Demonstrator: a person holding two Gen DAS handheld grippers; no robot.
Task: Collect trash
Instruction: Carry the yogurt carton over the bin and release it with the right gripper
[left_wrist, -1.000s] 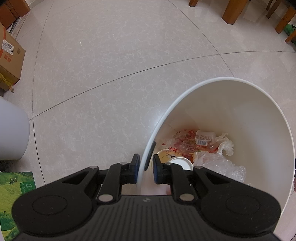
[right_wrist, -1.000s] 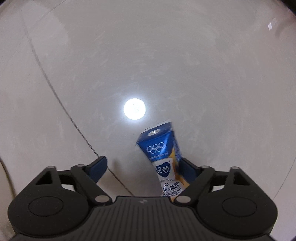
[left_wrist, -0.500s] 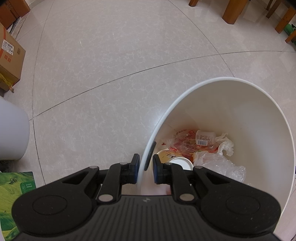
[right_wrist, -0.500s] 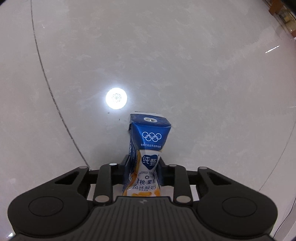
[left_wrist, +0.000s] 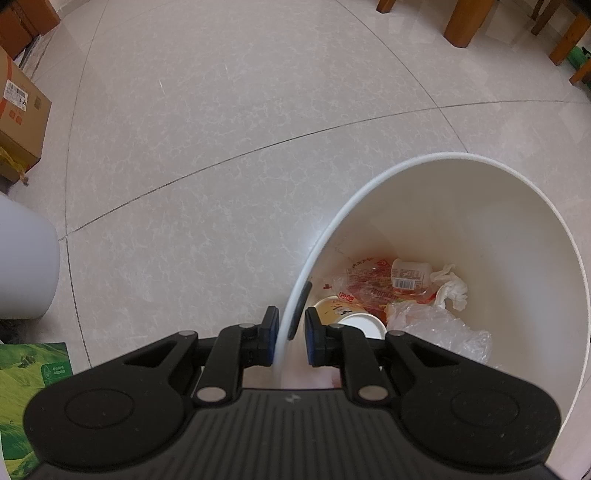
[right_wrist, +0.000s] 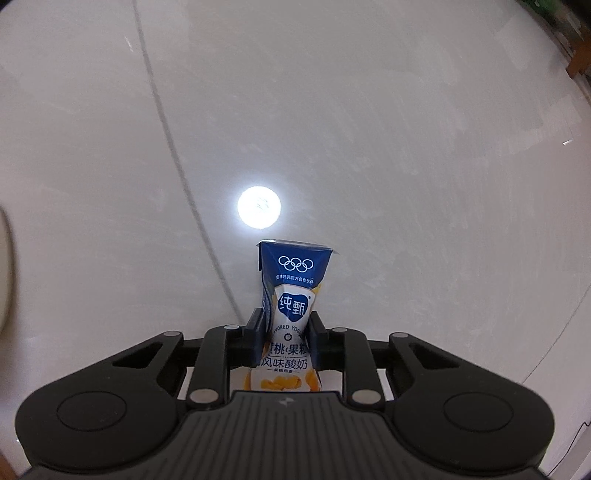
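Yogurt carton (right_wrist: 291, 314) sits pinched at its waist in the right gripper (right_wrist: 284, 334), long axis pointing straight out ahead, top end forward, over bare tile floor (right_wrist: 406, 147). Left gripper (left_wrist: 290, 338) is clamped on the white bin's (left_wrist: 517, 229) rim; open floor lies left.

Bare floor (left_wrist: 229, 122) fills the frame's upper half, while wooden furniture legs (left_wrist: 463, 22) crowd the upper right corner
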